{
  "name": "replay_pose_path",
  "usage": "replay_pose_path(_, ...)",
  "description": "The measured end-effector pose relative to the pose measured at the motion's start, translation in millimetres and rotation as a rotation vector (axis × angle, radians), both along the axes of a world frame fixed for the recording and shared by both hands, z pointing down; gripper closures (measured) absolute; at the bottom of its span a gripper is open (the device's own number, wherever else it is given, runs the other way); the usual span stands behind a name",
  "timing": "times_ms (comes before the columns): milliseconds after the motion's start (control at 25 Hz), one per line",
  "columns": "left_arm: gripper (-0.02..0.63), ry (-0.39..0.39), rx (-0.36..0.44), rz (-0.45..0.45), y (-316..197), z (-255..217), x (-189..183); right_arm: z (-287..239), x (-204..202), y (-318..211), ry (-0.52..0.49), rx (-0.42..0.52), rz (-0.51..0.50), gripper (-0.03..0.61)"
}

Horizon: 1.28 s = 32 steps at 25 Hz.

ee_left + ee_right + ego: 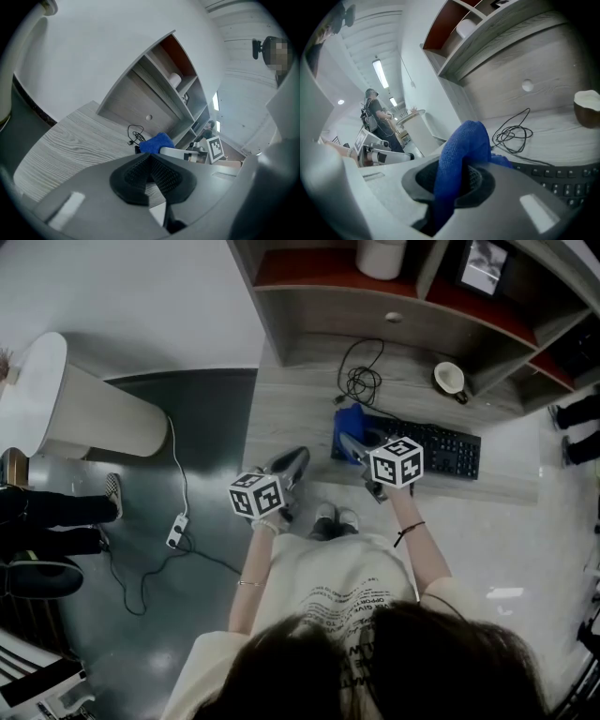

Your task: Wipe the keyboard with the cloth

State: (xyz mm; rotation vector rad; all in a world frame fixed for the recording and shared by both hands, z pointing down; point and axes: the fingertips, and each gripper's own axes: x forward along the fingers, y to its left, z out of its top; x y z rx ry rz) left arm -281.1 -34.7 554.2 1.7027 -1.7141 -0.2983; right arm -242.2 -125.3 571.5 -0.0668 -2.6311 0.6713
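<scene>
A black keyboard [441,448] lies on the grey wood-grain desk [281,409] in the head view. My right gripper [354,448] hovers at the keyboard's left end, shut on a blue cloth [348,430]. The cloth [461,159] bulges up out of the jaws in the right gripper view, with keyboard keys [562,180] just beyond. My left gripper [291,468] hangs over the desk's front edge, left of the keyboard, shut with nothing between its pads [166,176]. The cloth [154,143] shows further off in the left gripper view.
A coiled black cable [361,381] lies behind the keyboard. A small cup [450,379] stands at the back right under the shelf unit [403,287]. A white paper roll [380,257] sits on a shelf. A bin [84,409] and a power strip [176,532] are on the floor to the left.
</scene>
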Motion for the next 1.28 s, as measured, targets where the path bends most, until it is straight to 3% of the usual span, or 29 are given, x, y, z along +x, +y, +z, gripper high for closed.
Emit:
replay_pose_path(560, 0.617, -0.034, 0.022, 0.006, -6.8, -5.9, 4.5, -2.2, -9.6, 15.6, -0.031, -0.073, -0.035, 0.526)
replay_pose_path(920, 0.617, -0.046, 0.05, -0.008, -7.6, -14.8, 3.2, -23.5, -8.0, 27.3, -0.115, -0.097, -0.133, 0.526)
replay_pose_path(1280, 0.617, -0.191, 0.134, 0.051, -17.5, -62.4, 12.1, -63.4, 13.2, 26.3, -0.248, -0.079, -0.211, 0.526)
